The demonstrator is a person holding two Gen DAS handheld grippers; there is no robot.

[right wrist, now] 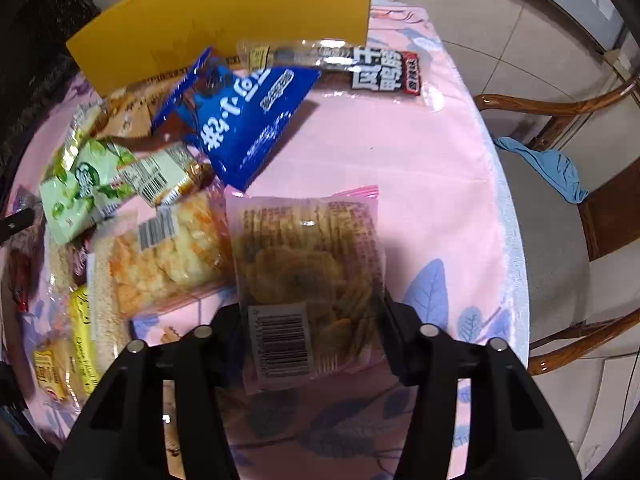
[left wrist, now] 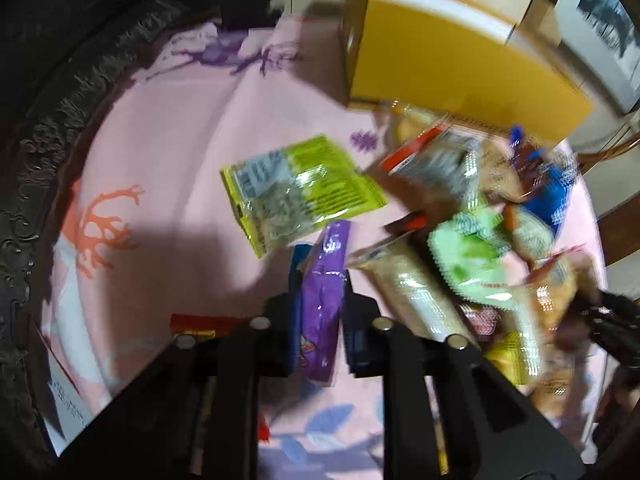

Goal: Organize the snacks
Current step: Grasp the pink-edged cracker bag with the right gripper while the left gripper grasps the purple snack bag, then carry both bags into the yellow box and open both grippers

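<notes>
Left tool (left wrist: 318, 312): pinches the purple packet (left wrist: 322, 300), pads pressed on both its sides, just in front of the yellow box (left wrist: 460, 60).
Right tool (right wrist: 312, 340): straddles the pink-edged biscuit pack (right wrist: 308, 276); whether the pads press it, I cannot tell.
Snack heap (right wrist: 132, 184): piled on the pink desk (right wrist: 400, 152), against the yellow box.
Green-yellow packet (left wrist: 296, 188): flat, left of the heap.
Blue bag (right wrist: 244, 120): tilted, near the yellow box.
</notes>
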